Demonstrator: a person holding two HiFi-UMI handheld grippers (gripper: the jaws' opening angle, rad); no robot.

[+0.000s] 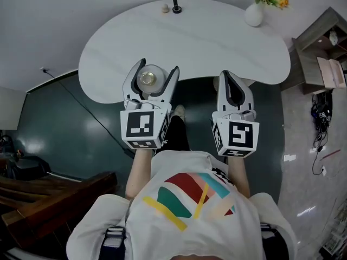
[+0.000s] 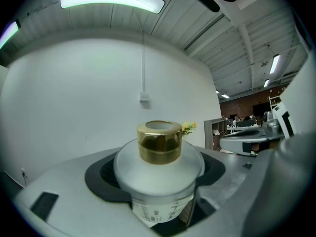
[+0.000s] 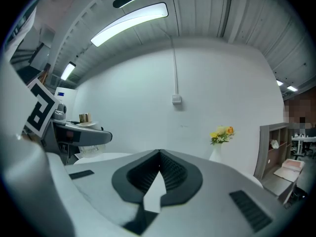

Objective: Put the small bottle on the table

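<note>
small bottle (image 2: 159, 174) clamped, label (image 2: 158, 212) — perhaps printed — unseen overhead

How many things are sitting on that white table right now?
3, all along the table's far edge: a small pale object and a small black object side by side, and a white vase of flowers to the right. The bottle in the left gripper isn't counted.

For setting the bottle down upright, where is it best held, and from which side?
Grip the bottle on its wide round body below the shoulder, coming from the side with one jaw on each flank, as the left gripper has it. It stands upright; the gold cap is narrow and the shoulder slopes, so both likely offer a poorer hold.
</note>
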